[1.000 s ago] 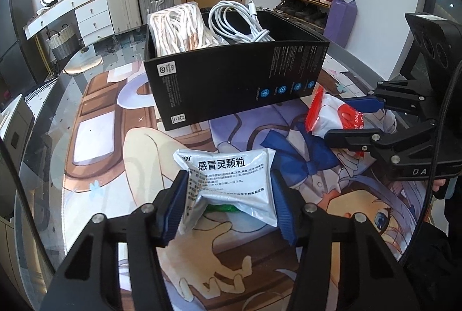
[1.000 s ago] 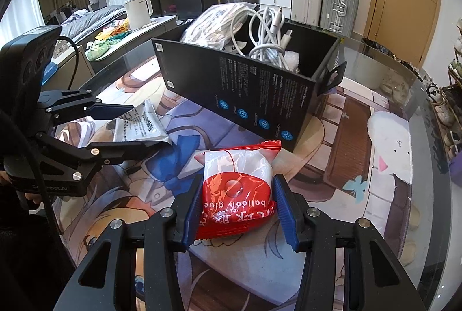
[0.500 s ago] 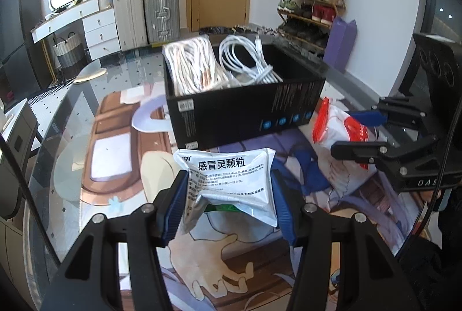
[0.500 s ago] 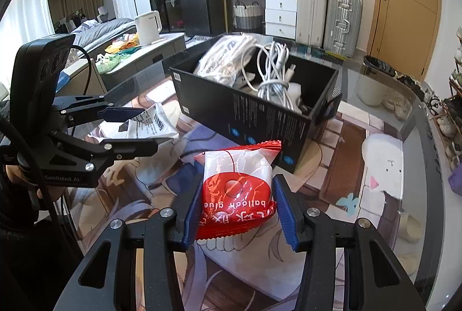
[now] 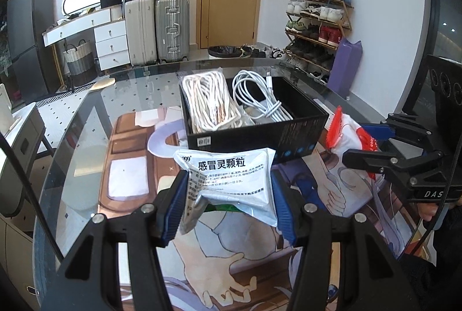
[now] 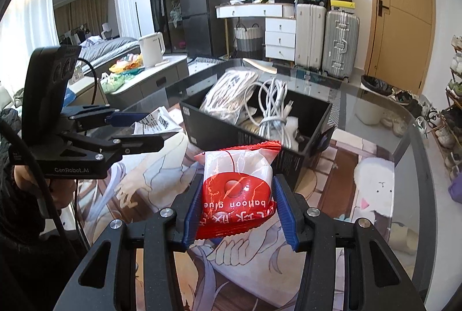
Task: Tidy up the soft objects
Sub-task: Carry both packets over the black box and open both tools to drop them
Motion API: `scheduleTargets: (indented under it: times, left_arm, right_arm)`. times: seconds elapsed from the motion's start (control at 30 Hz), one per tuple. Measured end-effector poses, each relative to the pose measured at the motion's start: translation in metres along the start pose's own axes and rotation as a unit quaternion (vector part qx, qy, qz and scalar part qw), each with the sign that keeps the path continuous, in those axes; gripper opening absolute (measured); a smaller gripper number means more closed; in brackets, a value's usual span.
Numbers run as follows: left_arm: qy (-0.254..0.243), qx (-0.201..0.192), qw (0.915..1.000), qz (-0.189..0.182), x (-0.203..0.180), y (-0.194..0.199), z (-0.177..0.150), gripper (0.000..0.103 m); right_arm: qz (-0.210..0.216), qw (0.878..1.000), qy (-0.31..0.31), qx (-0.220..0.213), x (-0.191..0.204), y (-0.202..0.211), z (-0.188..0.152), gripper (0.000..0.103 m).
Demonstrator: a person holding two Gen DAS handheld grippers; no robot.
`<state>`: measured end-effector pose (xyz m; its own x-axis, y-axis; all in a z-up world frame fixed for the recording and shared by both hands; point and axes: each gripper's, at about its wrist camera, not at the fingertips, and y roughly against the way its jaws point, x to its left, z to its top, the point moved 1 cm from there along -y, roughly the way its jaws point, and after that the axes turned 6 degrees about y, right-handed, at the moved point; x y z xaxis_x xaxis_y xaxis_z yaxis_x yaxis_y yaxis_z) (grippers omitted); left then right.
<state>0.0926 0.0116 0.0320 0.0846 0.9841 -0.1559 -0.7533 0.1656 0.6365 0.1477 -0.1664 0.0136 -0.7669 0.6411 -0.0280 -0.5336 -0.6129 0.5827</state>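
Closest to the left wrist camera, the left gripper (image 5: 228, 204) has its blue fingers (image 5: 174, 210) pressed against both side edges of a silver-white medicine sachet (image 5: 231, 181). The pouch buckles and folds at its lower part, as a soft packet does when squeezed from the sides. It hangs clear of the table (image 5: 86, 143), printed face up toward the camera. Gripping it by the edges probably keeps the granules inside from being crushed.

Nearest the right wrist camera, the right gripper (image 6: 235, 208) likewise has its fingers (image 6: 284, 212) closed on the flanks of a red and white balloon glue packet (image 6: 235, 189). The packet stands with its crimped red top edge pointing away toward the box. It too is off the table. From the left view the same packet (image 5: 350, 134) shows side-on just beside the box's right corner.

Beyond both packets sits the open black box (image 5: 254, 137), resting on the illustrated mat (image 6: 372, 181) that covers the glass table. Inside it lie a bagged bundle of pale cord (image 5: 206, 103) on one side and a coil of white cable (image 5: 260, 103) beside it, with some bare floor left toward the near wall. That suggests the box is the collecting place and that both held packets are bound for it. Each is raised near rim level, in front of the near wall. The next move should need both carried over that wall before the fingers let go.

Far behind stand suitcases (image 5: 170, 28), a drawer unit and a shoe rack (image 5: 317, 13).
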Motion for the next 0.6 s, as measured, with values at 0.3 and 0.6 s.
scheduleTargets:
  times: [0.3,0.6]
  left_arm:
    - [-0.012,-0.023,0.9997,0.004,-0.013,0.000,0.017,0.055]
    - [-0.012,-0.038,0.9992,0.004,-0.012,0.000,0.033,0.055]
  right_arm:
    - [-0.014,0.999,-0.016,-0.036,-0.009,0.019,0.011,0.048]
    - [-0.026,0.999,-0.011,-0.046,-0.011,0.025,0.026,0.048]
